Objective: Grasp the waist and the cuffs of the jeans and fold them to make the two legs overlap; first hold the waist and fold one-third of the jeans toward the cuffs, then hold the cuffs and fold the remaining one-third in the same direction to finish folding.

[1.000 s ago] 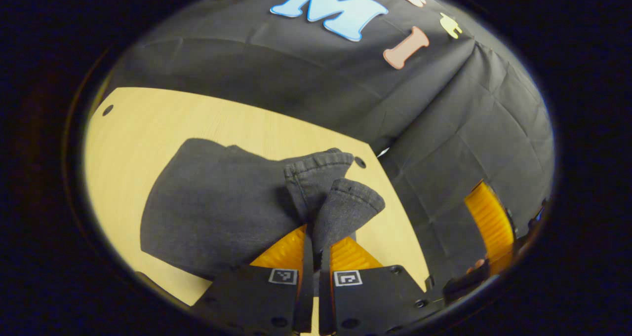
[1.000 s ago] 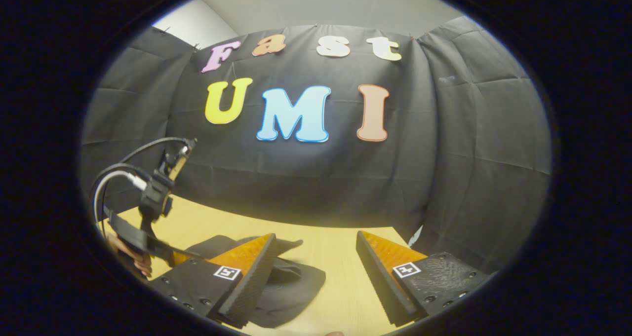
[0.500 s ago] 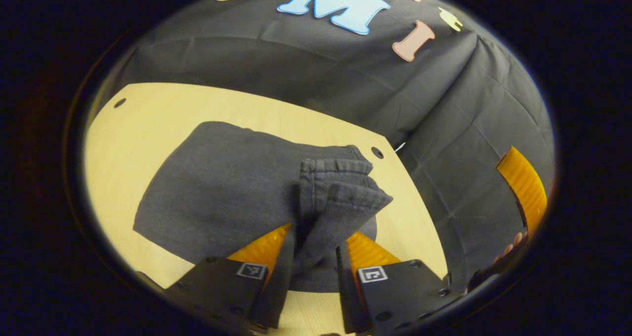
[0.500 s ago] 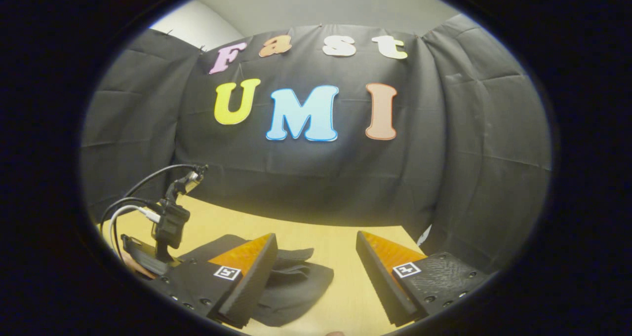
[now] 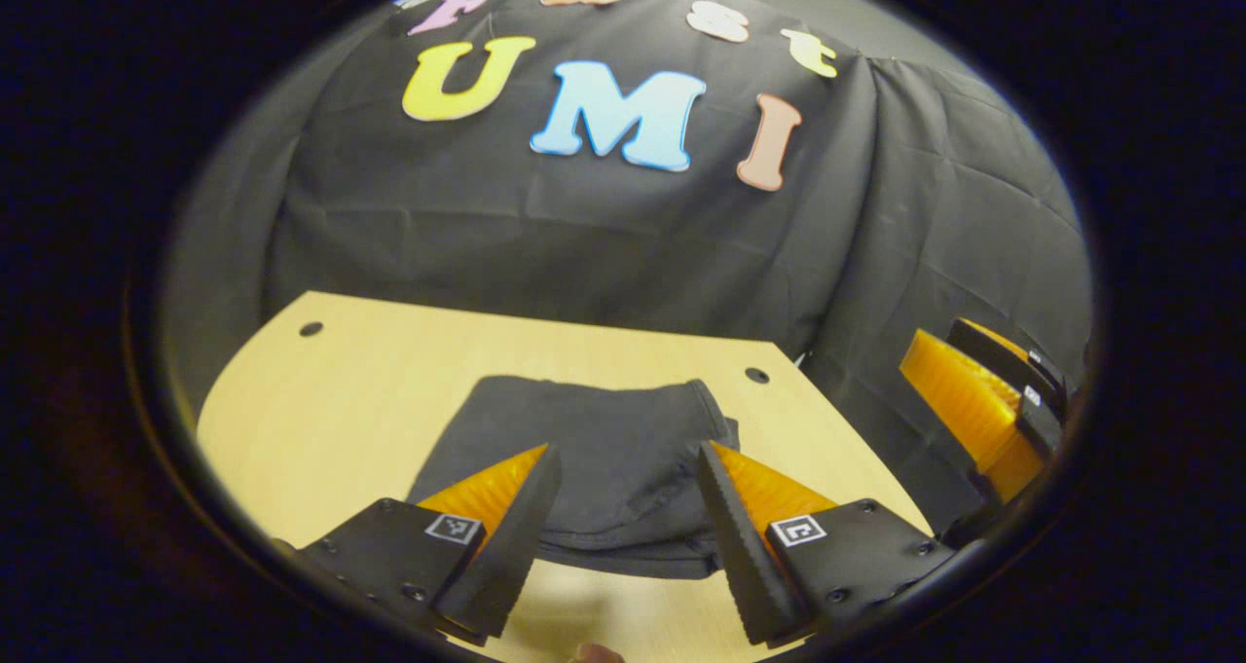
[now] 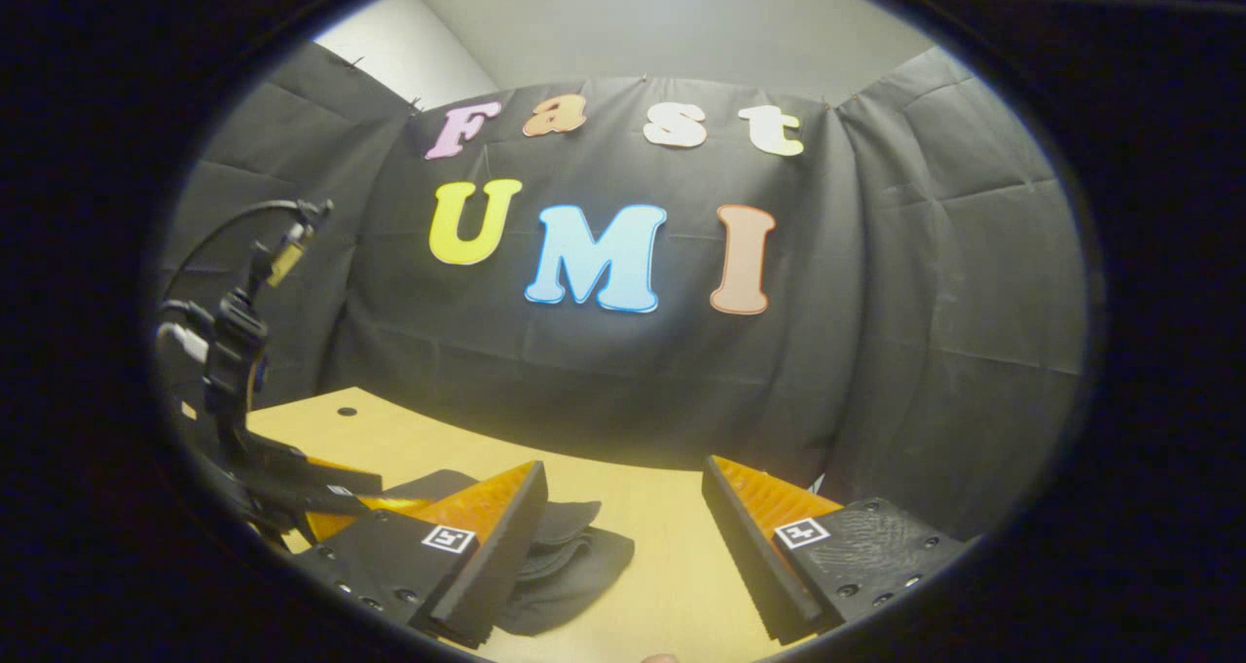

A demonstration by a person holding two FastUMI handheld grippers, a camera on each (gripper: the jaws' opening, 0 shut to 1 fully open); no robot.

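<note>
A: On the desk (image 5: 321, 400), what lies there?

B: The jeans (image 5: 604, 449), dark grey, folded into a compact, flat bundle. In the left gripper view they sit near the middle of the desk, closer to its right edge, with stacked layers showing along the near edge.

A: And the left gripper (image 5: 623, 527)?

B: Its jaws stand wide apart with nothing between them. It hangs above the near part of the jeans, and I cannot tell that either finger touches the cloth.

A: The right gripper (image 6: 623, 546)?

B: Also spread wide and empty. In the right gripper view its fingers frame bare desk, while the jeans (image 6: 565, 556) lie to the left, partly hidden behind its left finger. Folded edges of cloth are stacked there.

A: Do the grippers see each other?

B: Yes. The left gripper view catches the right gripper (image 5: 983, 400) at the far right, off the desk's edge and in front of the black cloth wall (image 5: 545, 235). The right gripper view has the left gripper (image 6: 321, 497) at the far left, low over the desk, with cables (image 6: 234, 235) rising from its body.

A: Anything else on the desk?

B: Small round holes (image 5: 311, 329) near its far corners.
</note>
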